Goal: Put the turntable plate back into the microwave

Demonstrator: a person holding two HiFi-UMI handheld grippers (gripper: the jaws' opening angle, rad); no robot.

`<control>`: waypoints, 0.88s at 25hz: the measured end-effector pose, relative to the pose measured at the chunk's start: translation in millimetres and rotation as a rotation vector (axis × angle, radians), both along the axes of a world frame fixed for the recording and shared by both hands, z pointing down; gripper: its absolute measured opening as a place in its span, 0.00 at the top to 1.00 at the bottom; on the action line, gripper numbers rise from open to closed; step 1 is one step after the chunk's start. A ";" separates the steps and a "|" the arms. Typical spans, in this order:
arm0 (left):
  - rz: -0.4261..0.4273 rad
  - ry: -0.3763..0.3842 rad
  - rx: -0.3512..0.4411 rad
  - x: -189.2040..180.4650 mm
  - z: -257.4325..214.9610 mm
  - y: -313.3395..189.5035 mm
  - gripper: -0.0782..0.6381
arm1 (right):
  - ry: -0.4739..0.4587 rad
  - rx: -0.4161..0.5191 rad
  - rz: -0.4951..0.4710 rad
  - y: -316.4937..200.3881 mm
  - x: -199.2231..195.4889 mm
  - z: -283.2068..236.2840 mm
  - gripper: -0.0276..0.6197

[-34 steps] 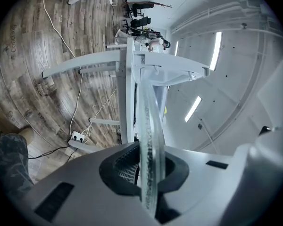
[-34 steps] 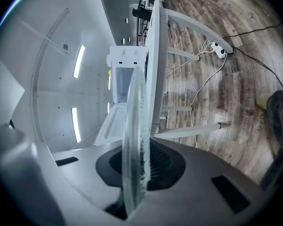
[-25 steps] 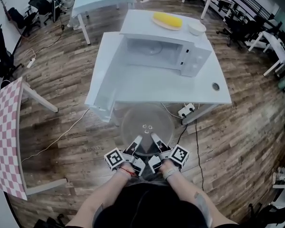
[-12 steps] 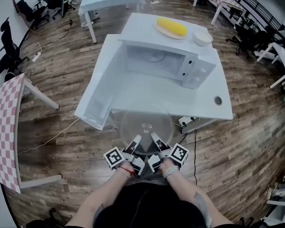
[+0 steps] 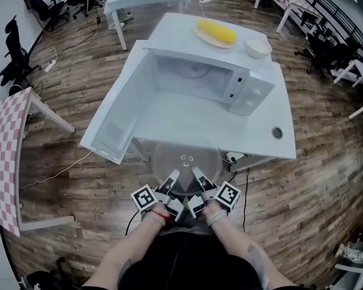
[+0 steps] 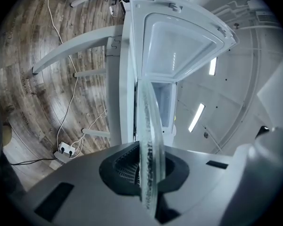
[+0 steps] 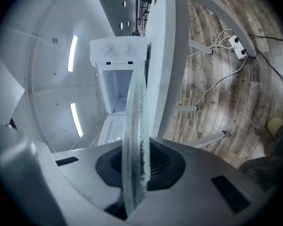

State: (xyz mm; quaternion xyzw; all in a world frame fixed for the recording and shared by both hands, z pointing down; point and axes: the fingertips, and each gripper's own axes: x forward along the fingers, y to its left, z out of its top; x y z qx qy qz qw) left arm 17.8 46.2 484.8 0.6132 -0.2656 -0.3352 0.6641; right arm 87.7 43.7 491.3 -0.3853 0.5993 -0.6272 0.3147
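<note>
Before open microwave [image 5: 206, 80]: turntable plate [image 5: 187, 161] near rim clamped by left gripper [image 5: 169, 183] and right gripper [image 5: 201, 181]

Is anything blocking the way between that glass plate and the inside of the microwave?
Nothing visible. The microwave door stands open at left, the table before its opening is bare, and the glass plate, held by left claw and right claw, faces it.

A yellow corn cob [image 5: 216, 31] lies on a plate [image 5: 200, 36] near a white bowl [image 5: 258, 47], a power strip [image 5: 233, 157] sits on the wooden floor [image 5: 78, 107] under the white table [image 5: 187, 125], and a checkered table [image 5: 3, 156] stands at the left.
</note>
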 end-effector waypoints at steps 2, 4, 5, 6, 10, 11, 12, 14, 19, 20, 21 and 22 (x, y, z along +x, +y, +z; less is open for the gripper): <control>-0.007 -0.003 -0.006 1.2 2.0 2.4 0.85 | -0.008 -0.001 -0.006 1.8 0.7 1.6 0.89; -0.012 -0.009 -0.001 1.5 1.5 2.4 0.85 | -0.020 0.008 -0.007 1.6 0.7 0.4 0.89; -0.015 -0.010 0.004 1.4 0.5 2.1 0.85 | -0.024 0.016 -0.008 1.2 0.4 -0.3 0.89; -0.018 -0.009 0.008 1.1 -0.8 2.0 0.85 | -0.027 0.024 -0.010 1.0 0.0 -0.8 0.89; -0.024 -0.013 0.013 1.6 -0.1 1.5 0.85 | -0.038 0.031 -0.012 0.5 0.8 1.7 0.89; -0.024 -0.015 0.009 2.2 1.1 0.5 0.85 | -0.041 0.029 -0.012 -0.4 1.4 2.7 0.89; -0.022 -0.015 0.006 3.1 1.7 -0.9 0.85 | -0.044 0.027 -0.012 -1.8 1.8 3.0 0.89; -0.022 -0.008 0.005 4.7 0.0 -5.6 0.85 | -0.049 0.034 -0.010 -6.4 2.6 0.7 0.89; -0.013 0.017 0.028 8.5 -8.3 -22.7 0.85 | -0.050 0.072 0.008 -22.5 5.8 -9.1 0.89; -0.009 0.016 0.026 9.1 -8.1 -25.8 0.85 | -0.049 0.071 0.013 -25.2 6.8 -8.4 0.89; -0.006 0.013 0.022 9.4 -7.2 -29.6 0.85 | -0.048 0.067 0.017 -28.7 7.5 -7.2 0.89; -0.004 0.010 0.016 9.3 -6.3 -34.2 0.85 | -0.046 0.061 0.021 -33.0 7.7 -6.0 0.89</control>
